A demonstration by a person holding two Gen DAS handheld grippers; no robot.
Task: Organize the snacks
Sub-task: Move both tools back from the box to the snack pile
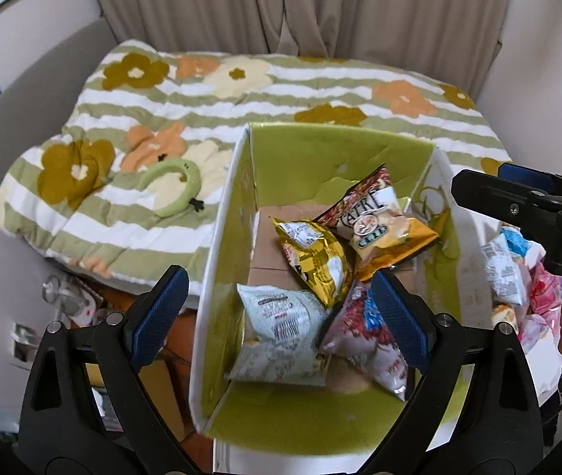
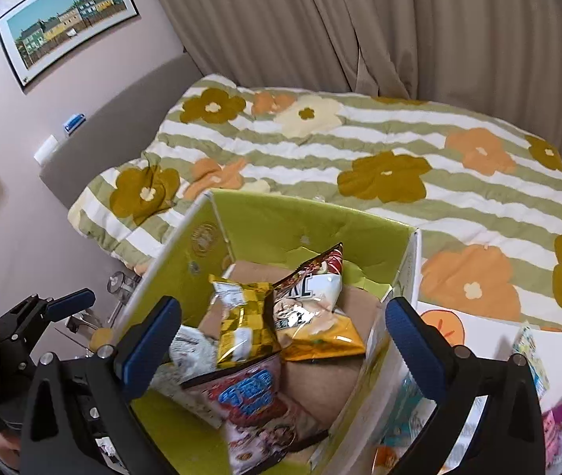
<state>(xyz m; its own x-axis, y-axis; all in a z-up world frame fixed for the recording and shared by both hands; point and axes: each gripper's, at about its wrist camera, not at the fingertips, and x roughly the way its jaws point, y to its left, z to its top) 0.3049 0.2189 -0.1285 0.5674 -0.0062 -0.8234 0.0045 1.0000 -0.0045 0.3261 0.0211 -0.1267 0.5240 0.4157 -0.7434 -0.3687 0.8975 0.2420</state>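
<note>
A green-lined cardboard box (image 1: 320,150) stands open at the bed's edge; it also shows in the right wrist view (image 2: 281,217). Inside lie several snack bags: a gold bag (image 1: 312,257) (image 2: 243,324), an orange and white bag (image 1: 383,221) (image 2: 312,308), a pale mint bag (image 1: 277,328) and a red, white and blue bag (image 1: 368,336) (image 2: 257,403). My left gripper (image 1: 279,308) is open and empty above the box's left wall. My right gripper (image 2: 281,340) is open and empty over the box.
More loose snack bags (image 1: 510,269) (image 2: 558,419) lie to the right of the box. A flowered quilt (image 1: 241,91) covers the bed behind it, with a green ring toy (image 1: 178,186) on it. Curtains hang behind. Clutter sits on the floor at left (image 1: 71,297).
</note>
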